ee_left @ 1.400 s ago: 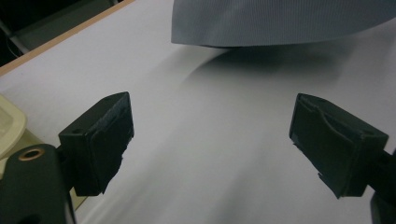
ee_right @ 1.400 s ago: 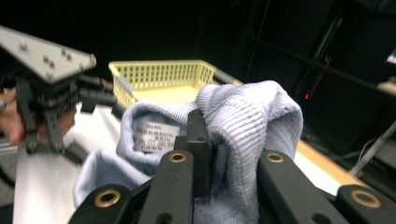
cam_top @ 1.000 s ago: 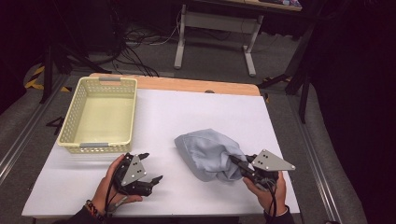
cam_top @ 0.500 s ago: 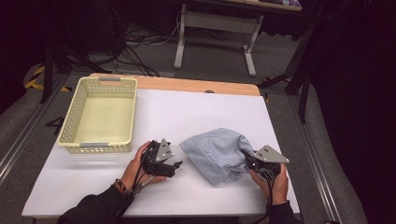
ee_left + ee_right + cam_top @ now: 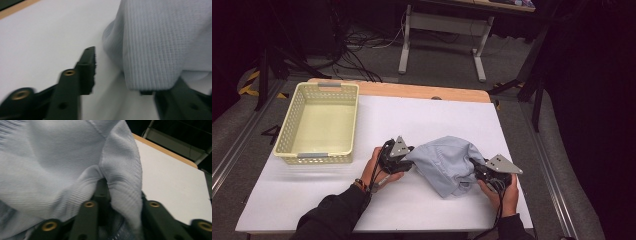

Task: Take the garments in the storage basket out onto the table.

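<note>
A crumpled light blue cloth [image 5: 447, 162] lies on the white table [image 5: 302, 200], right of centre. My left gripper [image 5: 408, 157] is at the cloth's left edge. In the left gripper view the cloth [image 5: 162, 45] drapes over the right jaw, and the left fingertip [image 5: 87, 65] stands clear of it with a gap. These jaws have just been closing around the hem. My right gripper [image 5: 474, 171] is at the cloth's right edge. There the fabric [image 5: 62, 157] bunches up between the jaws and hides the tips. These jaws have just been opening a little, and a fold is still caught between them.
An empty pale yellow plastic basket [image 5: 314, 159] stands at the table's left, just left of my left hand. A wooden strip [image 5: 412, 91] runs along the far edge. Beyond it are a dark floor, cables and a desk frame [image 5: 442, 25].
My left gripper has travelled right from open table to the cloth's left edge. The cloth shifted slightly right and settled lower. The right gripper sank a little with it.
</note>
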`<state>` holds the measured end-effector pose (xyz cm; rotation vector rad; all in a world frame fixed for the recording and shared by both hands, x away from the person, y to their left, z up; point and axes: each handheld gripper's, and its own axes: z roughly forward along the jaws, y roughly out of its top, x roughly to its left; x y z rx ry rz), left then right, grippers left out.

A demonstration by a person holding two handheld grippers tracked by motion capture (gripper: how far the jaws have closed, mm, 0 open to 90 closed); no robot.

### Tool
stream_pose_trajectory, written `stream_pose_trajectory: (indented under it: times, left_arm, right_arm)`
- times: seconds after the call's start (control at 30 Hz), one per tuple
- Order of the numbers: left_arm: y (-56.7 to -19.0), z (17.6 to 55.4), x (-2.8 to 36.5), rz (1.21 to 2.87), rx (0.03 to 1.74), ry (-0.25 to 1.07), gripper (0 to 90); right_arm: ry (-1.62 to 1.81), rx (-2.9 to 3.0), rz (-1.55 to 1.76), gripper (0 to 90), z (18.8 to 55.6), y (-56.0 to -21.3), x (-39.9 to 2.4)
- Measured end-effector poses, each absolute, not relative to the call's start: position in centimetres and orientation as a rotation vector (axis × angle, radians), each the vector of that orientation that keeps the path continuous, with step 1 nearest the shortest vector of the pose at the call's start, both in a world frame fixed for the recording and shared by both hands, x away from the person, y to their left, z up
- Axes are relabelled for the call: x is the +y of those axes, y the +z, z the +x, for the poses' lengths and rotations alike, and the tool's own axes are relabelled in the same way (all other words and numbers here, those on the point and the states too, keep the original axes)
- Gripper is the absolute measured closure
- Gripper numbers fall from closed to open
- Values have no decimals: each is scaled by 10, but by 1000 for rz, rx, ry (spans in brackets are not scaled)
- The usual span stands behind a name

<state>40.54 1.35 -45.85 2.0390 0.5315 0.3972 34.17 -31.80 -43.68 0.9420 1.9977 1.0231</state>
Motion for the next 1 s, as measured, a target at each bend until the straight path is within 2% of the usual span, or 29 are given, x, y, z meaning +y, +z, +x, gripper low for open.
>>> stream_pose_trajectory:
  times: [0.03,0.07,0.13,0.2,0.23,0.33,0.43,0.53,0.57,0.6,0.73,0.93,1.0]
  left_arm:
    - [-453,403,16,1998,522,422,798]
    - [-449,403,19,1971,520,429,866]
    - [-441,400,24,1934,526,437,877]
    - [-436,398,26,1926,530,472,879]
    - [-430,395,28,1913,540,509,879]
    - [-413,385,37,1882,544,584,879]
    - [-389,369,53,1875,546,718,879]
    - [-383,362,60,1880,552,746,879]
    - [-379,354,67,1899,557,803,879]
    - [-379,354,67,1899,557,803,880]
    - [-381,339,91,1897,613,860,880]
    - [-387,327,109,1890,642,851,879]
    - [-385,323,112,1889,628,848,879]
  right_arm:
    - [1035,1990,981,558,342,-436,-320]
    - [1031,1977,1001,484,342,-435,-321]
    - [1019,1943,1050,373,340,-431,-323]
    - [1030,1931,1057,347,339,-428,-324]
    - [1062,1898,1071,298,335,-419,-326]
    - [1104,1854,1062,292,327,-406,-326]
    - [1128,1834,1062,293,322,-397,-324]
    - [1177,1895,1044,338,317,-393,-315]
    - [1210,1945,1023,341,315,-394,-307]
    - [1210,1945,1023,341,315,-394,-307]
    - [1273,2163,864,393,303,-401,-263]
    - [1204,2333,770,342,300,-426,-219]
    - [1218,2352,785,382,303,-432,-214]
